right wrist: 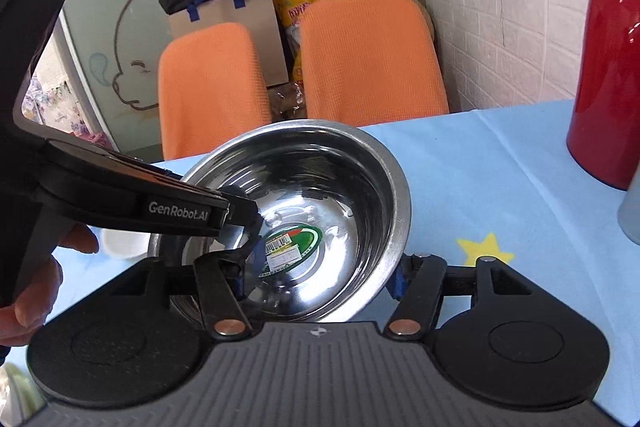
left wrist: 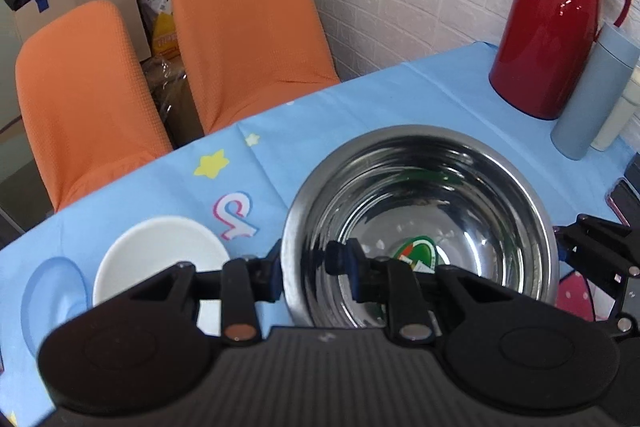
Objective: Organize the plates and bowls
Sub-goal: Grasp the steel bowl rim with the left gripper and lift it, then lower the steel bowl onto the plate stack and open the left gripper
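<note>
A steel bowl (left wrist: 424,211) with a green sticker inside sits over the blue tablecloth; it also shows in the right wrist view (right wrist: 320,203). My left gripper (left wrist: 306,267) straddles the bowl's near-left rim, one finger inside and one outside, closed on it. My right gripper (right wrist: 320,277) straddles the near-right rim the same way. The bowl looks tilted in the right wrist view. A white bowl (left wrist: 160,259) sits to the left of the steel bowl on the table.
A red thermos jug (left wrist: 556,15) and a grey-blue tumbler (left wrist: 592,95) stand at the back right by the white brick wall. Two orange chairs (left wrist: 248,31) stand beyond the table's far edge. A phone (left wrist: 624,199) lies at the right.
</note>
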`<state>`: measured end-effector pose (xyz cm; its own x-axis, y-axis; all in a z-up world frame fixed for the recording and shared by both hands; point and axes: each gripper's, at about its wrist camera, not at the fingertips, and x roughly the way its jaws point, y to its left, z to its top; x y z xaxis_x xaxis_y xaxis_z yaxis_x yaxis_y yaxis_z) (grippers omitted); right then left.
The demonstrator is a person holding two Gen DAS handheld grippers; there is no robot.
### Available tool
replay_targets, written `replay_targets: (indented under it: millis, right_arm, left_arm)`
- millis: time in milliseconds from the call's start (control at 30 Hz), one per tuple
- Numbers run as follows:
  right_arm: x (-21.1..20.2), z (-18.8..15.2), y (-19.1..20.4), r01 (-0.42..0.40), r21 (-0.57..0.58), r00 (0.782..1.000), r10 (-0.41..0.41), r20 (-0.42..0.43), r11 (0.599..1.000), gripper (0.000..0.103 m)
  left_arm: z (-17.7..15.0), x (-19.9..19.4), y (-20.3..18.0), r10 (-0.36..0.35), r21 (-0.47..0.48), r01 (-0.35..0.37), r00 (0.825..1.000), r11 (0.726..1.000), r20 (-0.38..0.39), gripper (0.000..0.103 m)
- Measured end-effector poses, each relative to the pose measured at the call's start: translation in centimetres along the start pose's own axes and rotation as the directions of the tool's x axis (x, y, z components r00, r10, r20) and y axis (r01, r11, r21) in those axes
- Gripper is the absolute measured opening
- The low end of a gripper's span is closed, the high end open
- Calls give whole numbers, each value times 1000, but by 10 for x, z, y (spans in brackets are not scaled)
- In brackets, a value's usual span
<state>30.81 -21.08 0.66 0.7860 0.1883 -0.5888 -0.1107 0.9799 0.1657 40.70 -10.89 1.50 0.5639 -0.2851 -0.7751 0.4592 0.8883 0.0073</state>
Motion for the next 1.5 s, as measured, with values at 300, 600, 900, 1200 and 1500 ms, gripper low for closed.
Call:
replay_targets:
  millis: [300, 600, 900, 1200, 1500]
  right_arm:
    - [-56, -75, 30, -42, -9, 999, 42, -30, 999, 103]
    - [-86, -123, 53, -61, 0, 996, 61, -72, 998, 103]
    - [-83, -133, 58, -60, -10, 994, 59, -87, 998, 103]
    - [-86, -135, 52, -127, 31, 987, 129, -93, 991, 103]
    - [-118, -137, 12, -62, 182, 998, 62, 3, 981, 103]
  left_arm:
    - [-98, -47, -22, 23, -25, -24, 999, 999, -41, 23]
    - [-166, -72, -33, 8, -52, -12, 998, 999, -67, 23]
    - [-178, -70, -31, 11, -77, -16, 998, 997, -62, 25]
    - [-179, -71, -25, 32, -70, -34, 999, 997, -25, 74]
    - [-171, -106, -18, 72, -121, -64, 996, 991, 60, 76]
